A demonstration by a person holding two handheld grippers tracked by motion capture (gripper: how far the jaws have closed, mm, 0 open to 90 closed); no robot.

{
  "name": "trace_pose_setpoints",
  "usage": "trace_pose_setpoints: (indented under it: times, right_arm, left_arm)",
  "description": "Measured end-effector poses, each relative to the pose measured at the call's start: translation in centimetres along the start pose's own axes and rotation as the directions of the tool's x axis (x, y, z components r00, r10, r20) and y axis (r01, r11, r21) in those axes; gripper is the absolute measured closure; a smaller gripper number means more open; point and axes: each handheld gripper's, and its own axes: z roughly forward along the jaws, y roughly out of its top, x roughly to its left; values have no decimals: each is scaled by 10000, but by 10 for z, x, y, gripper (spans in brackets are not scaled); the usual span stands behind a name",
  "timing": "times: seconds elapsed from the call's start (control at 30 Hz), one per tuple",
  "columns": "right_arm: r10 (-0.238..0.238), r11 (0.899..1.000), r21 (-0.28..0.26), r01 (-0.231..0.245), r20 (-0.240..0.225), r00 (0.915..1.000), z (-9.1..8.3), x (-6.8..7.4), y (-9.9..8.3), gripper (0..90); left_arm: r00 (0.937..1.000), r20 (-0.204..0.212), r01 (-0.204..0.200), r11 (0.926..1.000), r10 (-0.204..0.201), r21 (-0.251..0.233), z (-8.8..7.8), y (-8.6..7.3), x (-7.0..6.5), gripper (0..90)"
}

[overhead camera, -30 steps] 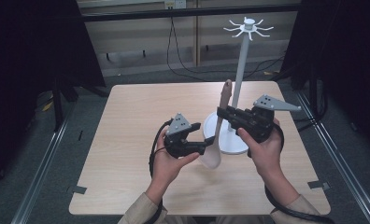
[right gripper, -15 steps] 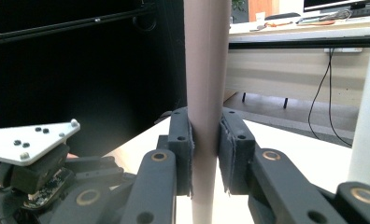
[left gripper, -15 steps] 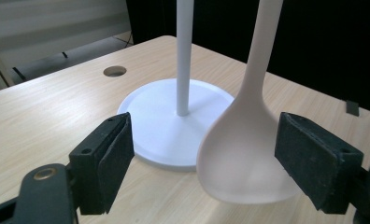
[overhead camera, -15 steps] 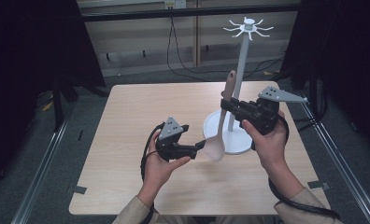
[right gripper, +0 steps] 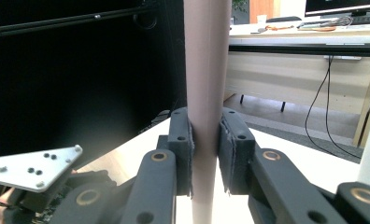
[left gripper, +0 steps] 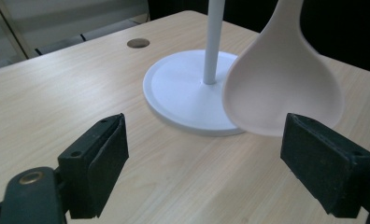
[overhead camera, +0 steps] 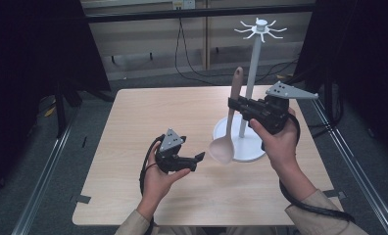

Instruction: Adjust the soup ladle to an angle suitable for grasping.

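A pale pink spoon (overhead camera: 230, 120) hangs nearly upright, bowl down, above the table. My right gripper (overhead camera: 234, 105) is shut on its handle (right gripper: 206, 93), jaws pressing both sides. The spoon's bowl (left gripper: 282, 88) hovers just over the round base of the white utensil stand (overhead camera: 246, 147), whose pole rises to a ring of hooks (overhead camera: 260, 28). My left gripper (overhead camera: 198, 157) sits low at the table's front centre, open, nothing between its pads (left gripper: 100, 156). The bowl hangs a little beyond its right jaw.
The light wooden table (overhead camera: 148, 122) has a small round hole (left gripper: 138, 43) near the stand's base. Dark curtains flank both sides. Cables and a shelf run behind the far edge. Metal floor rails line the table's left and right.
My right gripper has lifted the spoon and drawn it toward the stand's pole. My left gripper has let go of the bowl, opened, and pulled back toward the left front.
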Motion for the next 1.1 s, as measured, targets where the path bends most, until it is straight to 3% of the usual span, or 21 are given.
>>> trace_pose_setpoints:
  times: [0.37, 0.77, 1.1]
  right_arm:
    - [-178, 9998, -38, 178, 57, 9998, 4, 0, 10, 768]
    - [-377, 9992, -95, 379, 179, 9991, 6, -1, 18, 768]
    - [-412, 9989, -224, 417, 200, 9989, 9, 2, 30, 768]
  left_arm:
    - [9988, -404, 298, 9988, -282, 384, 1, -15, 13, 122]
    - [9973, -678, 338, 9960, -282, 824, 2, -25, 14, 71]
    - [9964, -752, 453, 9966, -401, 682, 1, -25, 13, 69]
